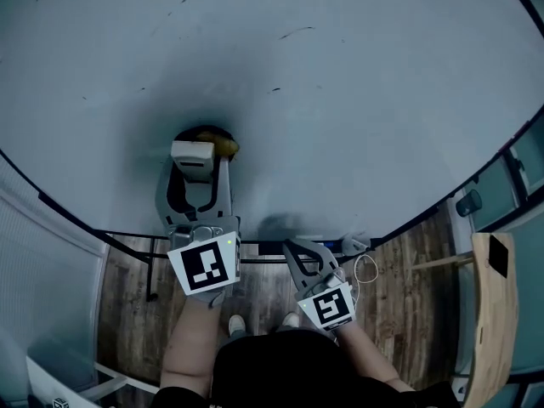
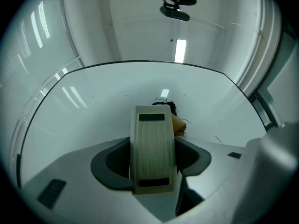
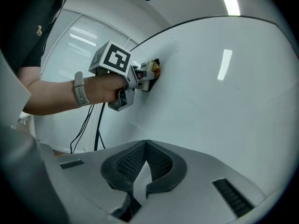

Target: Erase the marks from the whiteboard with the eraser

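The whiteboard (image 1: 340, 126) fills most of the head view. My left gripper (image 1: 197, 167) is shut on the eraser (image 1: 194, 152), a white ribbed block with a yellow felt side (image 1: 226, 148), and presses it against the board. A black scribble (image 2: 167, 105) shows just past the eraser (image 2: 153, 148) in the left gripper view. Faint short marks (image 1: 294, 32) lie higher up the board. My right gripper (image 1: 299, 252) is shut and empty near the board's lower edge. In the right gripper view its closed jaws point at bare board, with the left gripper (image 3: 145, 75) at the upper left.
Under the board's lower edge run the stand's black bars (image 1: 153, 262), a white cable (image 1: 365, 269) and a wooden floor (image 1: 127, 313). A wooden panel (image 1: 493, 313) stands at the right. Window blinds (image 3: 79, 41) are behind the left arm.
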A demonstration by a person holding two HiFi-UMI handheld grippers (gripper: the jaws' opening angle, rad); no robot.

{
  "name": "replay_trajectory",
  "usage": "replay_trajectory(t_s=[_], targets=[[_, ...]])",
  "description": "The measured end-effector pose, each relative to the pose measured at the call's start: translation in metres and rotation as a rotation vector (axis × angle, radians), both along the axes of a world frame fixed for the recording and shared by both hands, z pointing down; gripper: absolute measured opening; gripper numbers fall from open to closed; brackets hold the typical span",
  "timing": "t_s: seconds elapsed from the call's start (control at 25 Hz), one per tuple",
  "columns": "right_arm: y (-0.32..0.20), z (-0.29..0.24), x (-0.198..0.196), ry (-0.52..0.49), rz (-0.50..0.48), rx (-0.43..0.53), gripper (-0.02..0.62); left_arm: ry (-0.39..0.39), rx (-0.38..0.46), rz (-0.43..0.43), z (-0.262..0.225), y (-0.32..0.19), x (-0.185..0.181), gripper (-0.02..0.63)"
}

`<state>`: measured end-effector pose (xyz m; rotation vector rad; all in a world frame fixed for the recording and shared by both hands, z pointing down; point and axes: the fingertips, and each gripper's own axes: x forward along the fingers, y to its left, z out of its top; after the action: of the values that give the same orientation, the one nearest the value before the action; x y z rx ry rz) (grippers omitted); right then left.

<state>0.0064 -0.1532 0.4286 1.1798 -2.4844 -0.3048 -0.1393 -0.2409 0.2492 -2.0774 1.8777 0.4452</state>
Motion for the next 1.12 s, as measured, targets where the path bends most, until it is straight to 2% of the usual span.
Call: replay_trajectory(t_s=[0.08, 0.24, 0.36, 0.48, 0.56, 0.68, 0.84, 0.88, 1.12], targets=[[0.001, 0.002, -0.014, 0.029, -0.031, -0.005, 0.026, 0.025, 0.015, -0.037, 0.009, -0.002, -0.038, 0.261], [0.001, 0.005, -0.035, 0.049, -0.075, -0.011, 0.026, 0.149, -0.021, -0.112, 0.026, -0.005, -0.105, 0.259], [0.001, 0.006, -0.043, 0.061, -0.095, -0.015, 0.026, 0.204, -0.054, -0.163, 0.036, -0.006, -0.139, 0.259], [0.002, 0.007, -0.045, 0.068, -0.102, -0.02, 0.026, 0.32, -0.057, -0.163, 0.045, -0.006, -0.157, 0.259], [0.001, 0.007, -0.043, 0.071, -0.101, -0.021, 0.026, 0.387, -0.049, -0.158, 0.047, -0.006, -0.158, 0.258], [0.002, 0.006, -0.038, 0.076, -0.096, -0.017, 0.026, 0.443, -0.033, -0.157, 0.042, -0.005, -0.151, 0.255], [0.001, 0.005, -0.022, 0.074, -0.072, -0.011, 0.026, 0.545, 0.014, -0.115, 0.033, -0.004, -0.127, 0.255], [0.001, 0.005, -0.018, 0.073, -0.065, -0.011, 0.026, 0.551, 0.029, -0.097, 0.031, -0.004, -0.116, 0.255], [0.005, 0.003, 0.009, 0.065, -0.018, -0.006, 0.026, 0.365, 0.063, -0.057, 0.014, 0.0, -0.041, 0.253]])
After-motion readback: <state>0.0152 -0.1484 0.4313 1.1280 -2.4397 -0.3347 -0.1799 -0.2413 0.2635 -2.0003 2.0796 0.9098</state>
